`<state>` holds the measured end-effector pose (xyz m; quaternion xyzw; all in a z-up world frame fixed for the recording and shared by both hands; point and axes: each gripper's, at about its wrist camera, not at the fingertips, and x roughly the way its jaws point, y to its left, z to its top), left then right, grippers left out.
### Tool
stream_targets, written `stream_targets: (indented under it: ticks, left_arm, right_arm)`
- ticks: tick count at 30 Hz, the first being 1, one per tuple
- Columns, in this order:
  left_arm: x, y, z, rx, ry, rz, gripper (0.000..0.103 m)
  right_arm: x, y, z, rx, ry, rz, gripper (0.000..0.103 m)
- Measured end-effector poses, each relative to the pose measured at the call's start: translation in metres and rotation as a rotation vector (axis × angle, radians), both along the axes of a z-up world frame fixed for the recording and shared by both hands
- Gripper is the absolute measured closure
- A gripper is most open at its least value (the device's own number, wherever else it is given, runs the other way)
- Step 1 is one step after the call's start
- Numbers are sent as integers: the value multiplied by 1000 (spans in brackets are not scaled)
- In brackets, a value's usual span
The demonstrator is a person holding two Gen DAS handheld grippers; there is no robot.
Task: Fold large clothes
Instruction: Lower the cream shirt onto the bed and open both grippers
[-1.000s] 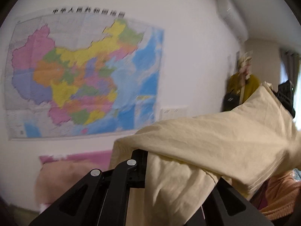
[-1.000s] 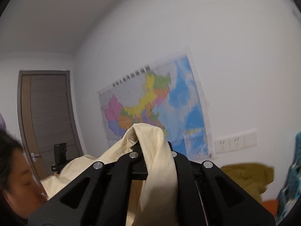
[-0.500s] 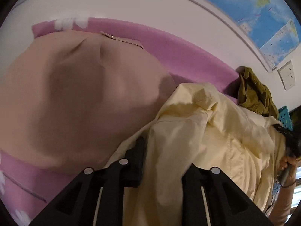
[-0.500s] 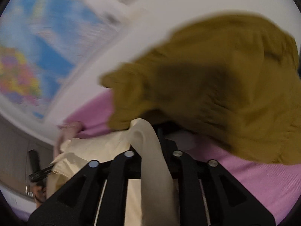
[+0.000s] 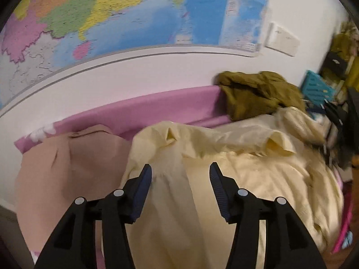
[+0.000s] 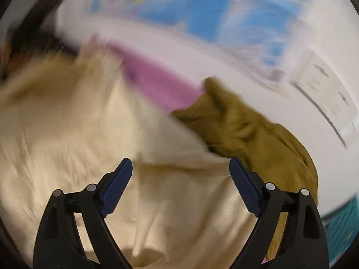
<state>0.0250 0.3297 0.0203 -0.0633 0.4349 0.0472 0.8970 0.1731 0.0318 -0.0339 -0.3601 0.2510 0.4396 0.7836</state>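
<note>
The pale yellow garment (image 5: 235,174) is spread, still rumpled, over the pink-covered bed (image 5: 157,105), between a tan garment (image 5: 67,168) at the left and an olive one (image 5: 258,94) by the wall edge. The left gripper (image 5: 180,171) and right gripper (image 6: 180,164) have just been opening; cloth is seen beneath the parted jaws, not pinched. The laying-out step is judged done; next, smoothing and a fresh hold on an edge are called for.
</note>
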Motion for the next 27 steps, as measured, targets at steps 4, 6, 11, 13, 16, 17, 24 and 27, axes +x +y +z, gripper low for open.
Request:
stream_targets:
  ticks: [4, 6, 11, 13, 16, 17, 24, 27]
  left_arm:
    - [11, -22, -5, 20, 16, -123, 51]
    - [15, -32, -14, 37, 47, -170, 51]
    - [49, -39, -28, 47, 122, -181, 62]
    - [63, -23, -24, 25, 107, -127, 63]
    - [76, -1, -24, 27, 97, -33, 63]
    - [79, 9, -28, 25, 108, 16, 63]
    - [43, 47, -37, -19, 102, 123, 55]
    - [3, 41, -12, -10, 15, 87, 37]
  right_arm:
    - [-3, 20, -33, -105, -93, 4, 35]
    - [10, 27, -30, -90, -32, -9, 72]
    - [57, 29, 42, 202, 112, -101, 91]
    - [78, 33, 65, 292, 148, -136, 92]
    - [107, 50, 70, 347, 206, -179, 92]
    - [118, 61, 59, 327, 239, -214, 92]
    - [133, 57, 32, 316, 331, -349, 66]
    - [103, 14, 60, 358, 302, -294, 42]
